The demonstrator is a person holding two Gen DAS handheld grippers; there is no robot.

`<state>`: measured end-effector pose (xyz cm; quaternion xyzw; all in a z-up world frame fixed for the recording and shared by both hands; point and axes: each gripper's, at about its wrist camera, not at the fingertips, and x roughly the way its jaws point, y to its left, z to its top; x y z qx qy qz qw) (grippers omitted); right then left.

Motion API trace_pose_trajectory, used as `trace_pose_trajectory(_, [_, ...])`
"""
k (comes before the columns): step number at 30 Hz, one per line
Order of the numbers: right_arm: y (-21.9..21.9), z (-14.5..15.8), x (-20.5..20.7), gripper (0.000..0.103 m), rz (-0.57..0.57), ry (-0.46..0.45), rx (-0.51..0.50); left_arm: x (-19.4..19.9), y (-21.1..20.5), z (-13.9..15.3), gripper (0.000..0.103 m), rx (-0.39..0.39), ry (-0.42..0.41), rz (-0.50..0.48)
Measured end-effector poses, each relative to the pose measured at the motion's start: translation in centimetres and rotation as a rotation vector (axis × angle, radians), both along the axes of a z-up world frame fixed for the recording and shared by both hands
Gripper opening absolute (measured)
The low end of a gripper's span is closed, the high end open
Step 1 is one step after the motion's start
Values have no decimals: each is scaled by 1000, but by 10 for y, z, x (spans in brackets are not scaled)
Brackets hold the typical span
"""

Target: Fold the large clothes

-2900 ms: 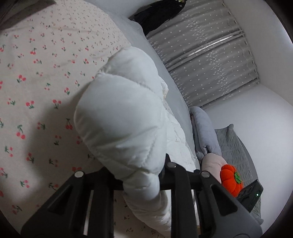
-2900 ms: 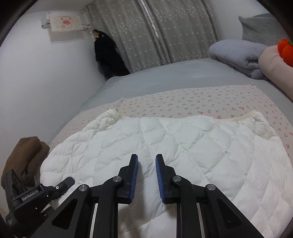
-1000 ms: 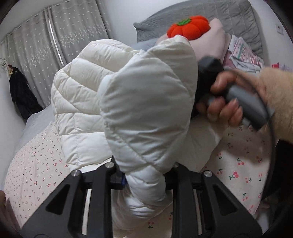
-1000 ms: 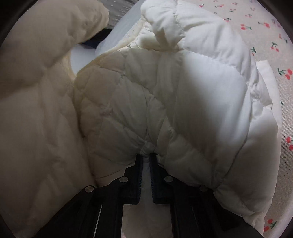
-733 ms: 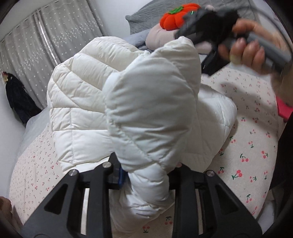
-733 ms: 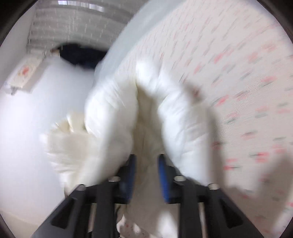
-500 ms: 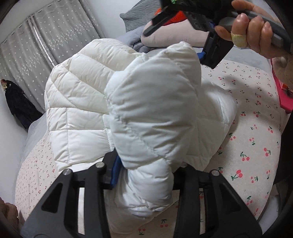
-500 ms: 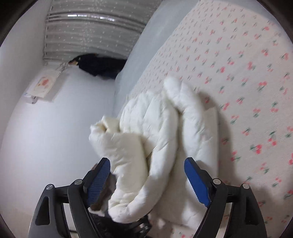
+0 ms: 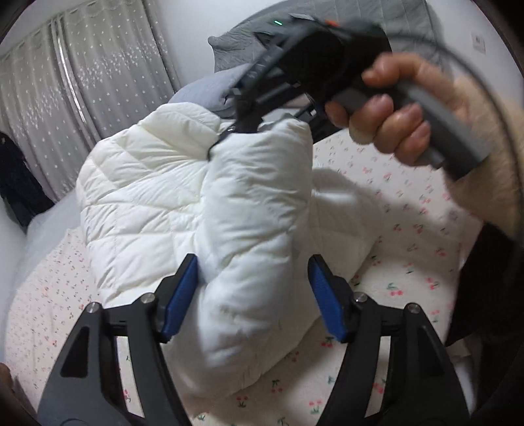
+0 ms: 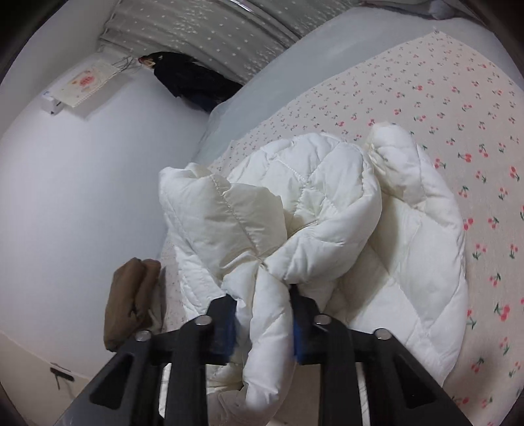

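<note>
A white quilted puffer jacket (image 9: 183,196) lies bunched on the cherry-print bed sheet (image 9: 409,236). My left gripper (image 9: 253,295) is open, its blue pads standing either side of a jacket fold without pinching it. My right gripper (image 10: 263,324) is shut on a thick fold of the jacket (image 10: 314,209) and holds it up. In the left wrist view the right gripper (image 9: 249,121) shows in a hand, its fingers at the jacket's top edge.
A brown folded garment (image 10: 131,298) lies at the bed's left edge by the white wall. Grey curtains (image 9: 98,72) and a dark hanging coat (image 10: 193,82) are behind. A grey pillow (image 9: 327,29) and a folded grey blanket (image 9: 213,91) sit at the bed head.
My left gripper has opened and let go of the jacket fold. My right gripper, open half a second ago, has closed on a fold of the jacket.
</note>
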<state>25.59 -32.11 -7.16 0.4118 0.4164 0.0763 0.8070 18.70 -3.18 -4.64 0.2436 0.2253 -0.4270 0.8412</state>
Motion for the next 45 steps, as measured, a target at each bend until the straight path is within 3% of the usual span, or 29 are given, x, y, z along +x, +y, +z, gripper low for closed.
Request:
trace_pose_trajectory(4, [-5,23,-16,17,-7,-150,-10,6,41,42,69,-207,66,-3])
trace_pose_trajectory(6, [-2,26,-59,17,-14,-184,-5,21,54,56,70,-318,109,22])
trace_pose_trajectory(8, [-17,14,-65,17,-27,-166,3,47,57,62,70,-420,172,82])
trace_pose_trajectory(11, [-30,-12,-66,23,-33,-73,15,93,39,50,70,-491,302,183])
trace_pose_trajectory(12, [-32,-17,-66,26,-33,-48,29,105,28,39,69,-491,342,198])
trace_pose_trajectory(14, [-29,-35,-71,45,-38,7,33,116,7,17,68,-436,375,212])
trace_pose_trajectory(17, [-23,-35,-76,54,-14,41,-40,113,-18,2,68,-298,295,216])
trace_pose_trajectory(20, [-31,-5,-90,60,-76,40,-118,108,-22,2,68,-248,251,207])
trace_pose_trajectory(24, [-28,56,-122,60,-243,-99,-373,106,-13,-4,68,-255,261,199])
trace_pose_trajectory(28, [12,82,-112,43,-213,-230,-532,102,-14,-6,68,-226,228,192])
trace_pose_trajectory(30, [36,79,-102,37,-172,-228,-618,97,-17,-5,68,-206,206,180])
trace_pose_trajectory(33, [54,54,-77,26,-178,-118,-738,90,-19,-7,68,-178,174,166])
trace_pose_trajectory(35, [47,25,-70,22,-238,-3,-735,84,-20,-8,68,-171,169,141])
trace_pose_trajectory(38, [23,-17,-72,20,-321,141,-568,75,-23,-9,68,-146,145,116])
trace_pose_trajectory(42, [27,-28,-73,20,-305,153,-595,77,-18,-5,68,-175,186,127])
trace_pose_trajectory(45, [23,-14,-81,21,-327,124,-526,80,-11,-3,68,-206,216,141])
